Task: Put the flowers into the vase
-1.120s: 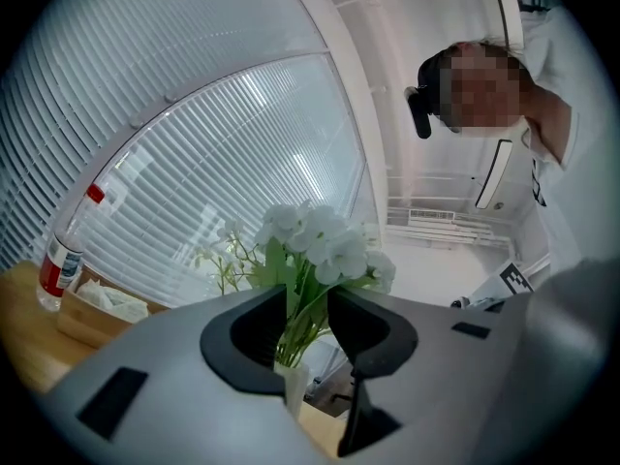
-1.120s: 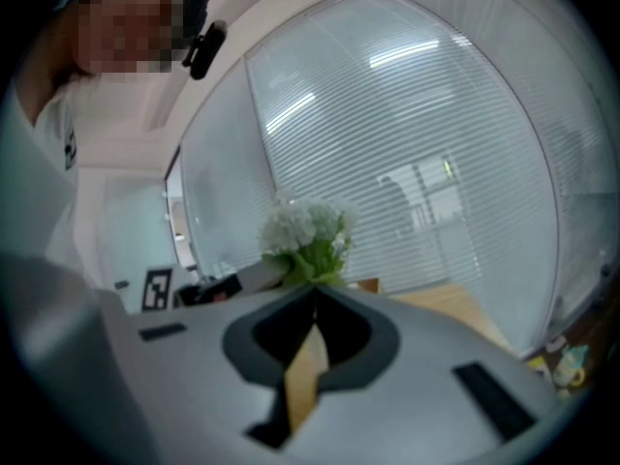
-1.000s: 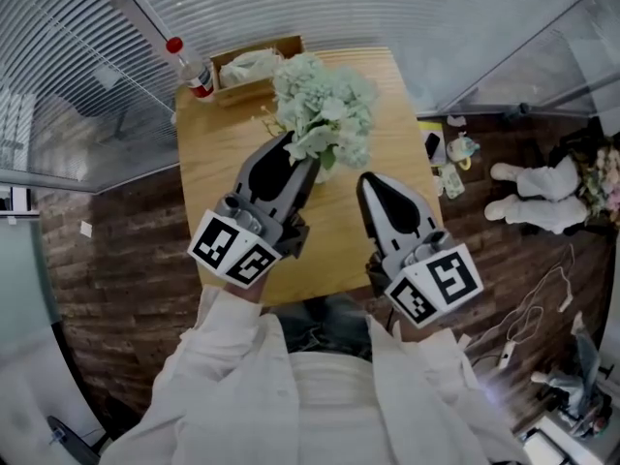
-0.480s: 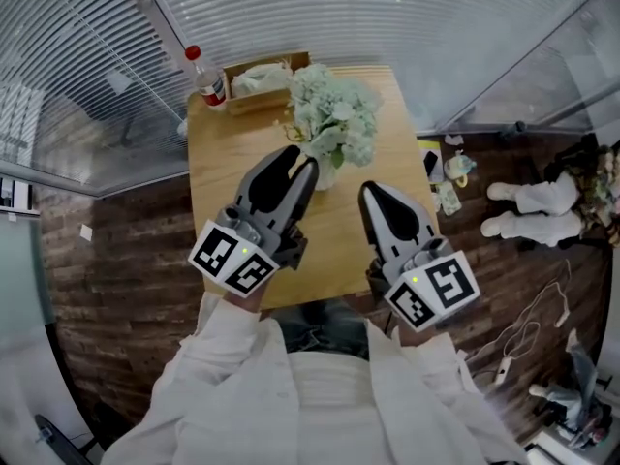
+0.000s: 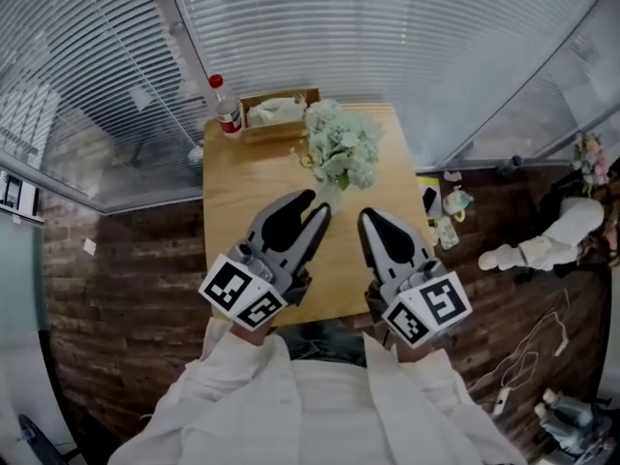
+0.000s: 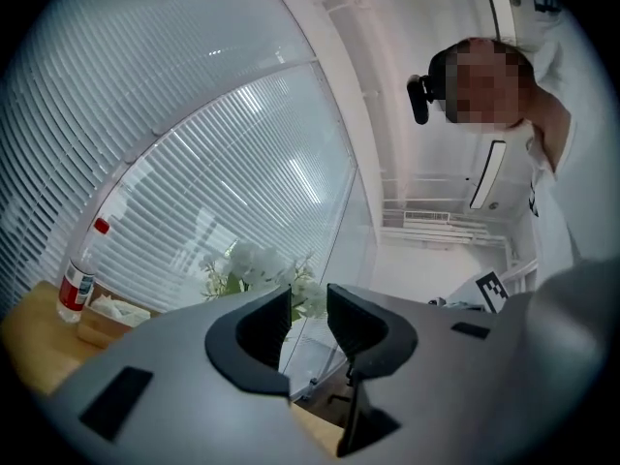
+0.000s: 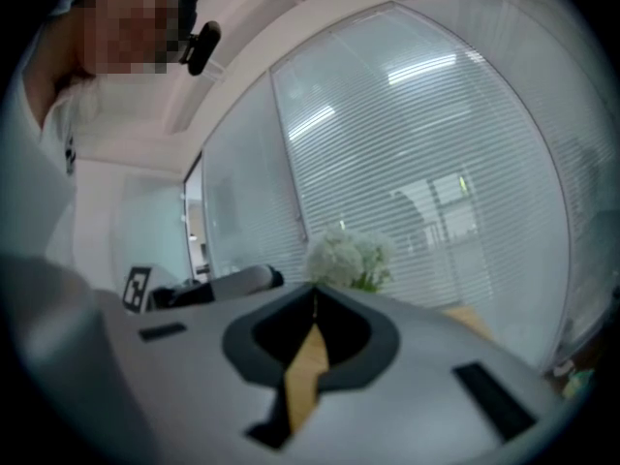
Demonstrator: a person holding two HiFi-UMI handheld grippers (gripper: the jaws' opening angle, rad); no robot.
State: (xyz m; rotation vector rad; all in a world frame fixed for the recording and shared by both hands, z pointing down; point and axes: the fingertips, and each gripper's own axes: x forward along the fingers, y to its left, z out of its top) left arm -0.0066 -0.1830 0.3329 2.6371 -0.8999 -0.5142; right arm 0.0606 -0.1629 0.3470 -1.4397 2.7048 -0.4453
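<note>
Pale green-white flowers, bunched upright in a vase on the far half of the wooden table. Vase mostly hidden behind leaves and a jaw tip. Smaller and higher in the head view than a second ago, with more of the bare tabletop showing in front.

Just short of the vase, the left gripper: jaws spread, nothing between them, only the flowers and blinds seen through the gap. Overlapped the bunch a second ago; now drawn back toward the near edge, same spread as before.

Beside it, the right gripper: jaws pressed together, empty, also drawn back a little, over the near right part of the table.

Behind the flowers, at the far edge, a shallow box with crumpled paper or cloth inside, and left of it a clear bottle with a red cap.

Beyond the table, slatted blinds. On the floor to the right, a white stuffed toy.
</note>
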